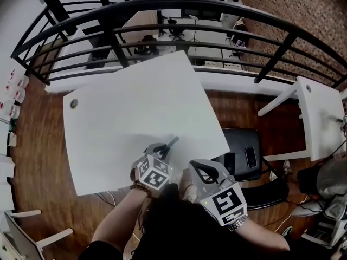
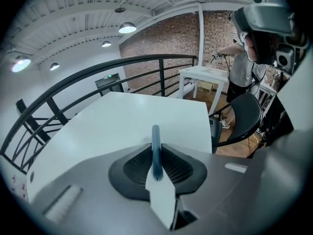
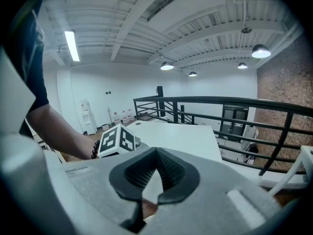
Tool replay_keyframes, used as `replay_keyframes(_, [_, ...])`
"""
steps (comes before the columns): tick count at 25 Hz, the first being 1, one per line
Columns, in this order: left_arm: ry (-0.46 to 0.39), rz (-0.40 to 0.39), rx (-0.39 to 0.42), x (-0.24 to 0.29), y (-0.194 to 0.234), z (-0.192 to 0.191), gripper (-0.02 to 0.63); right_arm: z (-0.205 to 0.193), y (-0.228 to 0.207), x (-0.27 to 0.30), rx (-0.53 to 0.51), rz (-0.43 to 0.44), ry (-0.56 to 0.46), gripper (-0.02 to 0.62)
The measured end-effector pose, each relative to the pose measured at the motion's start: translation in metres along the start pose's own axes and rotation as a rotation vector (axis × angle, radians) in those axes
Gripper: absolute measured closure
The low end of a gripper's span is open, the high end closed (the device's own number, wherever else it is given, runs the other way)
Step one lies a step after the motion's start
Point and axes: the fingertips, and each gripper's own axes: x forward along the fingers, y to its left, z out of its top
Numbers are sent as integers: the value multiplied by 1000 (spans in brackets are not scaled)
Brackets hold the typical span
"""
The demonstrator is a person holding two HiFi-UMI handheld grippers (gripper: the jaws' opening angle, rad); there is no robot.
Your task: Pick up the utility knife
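Over the white table (image 1: pixel 135 112), the left tool (image 2: pixel 156 147) pinches the utility knife (image 2: pixel 156 155) between its jaws.

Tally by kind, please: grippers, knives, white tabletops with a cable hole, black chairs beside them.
Grippers: 2, left gripper and right gripper
Utility knife: 1
White tabletops: 2, near table and side table
Black chair: 1
Total: 6

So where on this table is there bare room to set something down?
The table is bare from its corner hole to the edge by the railing. Crowded only at the near edge: left gripper gripping the knife, right gripper beside it.
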Motion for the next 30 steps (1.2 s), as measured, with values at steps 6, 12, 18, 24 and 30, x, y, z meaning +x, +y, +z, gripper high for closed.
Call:
replay_keyframes(6, [-81, 76, 11, -36, 8, 22, 528, 11, 0, -2, -23, -5, -57, 603])
replay_keyframes(12, [-199, 171, 22, -89, 20, 59, 528, 35, -10, -5, -51, -26, -111, 603])
replay_keyframes(18, [-295, 254, 32, -138, 26, 85, 528, 48, -3, -6, -67, -22, -143, 603])
replay_keyframes(24, [-356, 313, 37, -174, 27, 99, 528, 57, 9, -9, -106, -18, -164, 603])
replay_keyframes(30, [-386, 344, 52, -189, 18, 107, 528, 55, 11, -16, -119, -16, -172, 603])
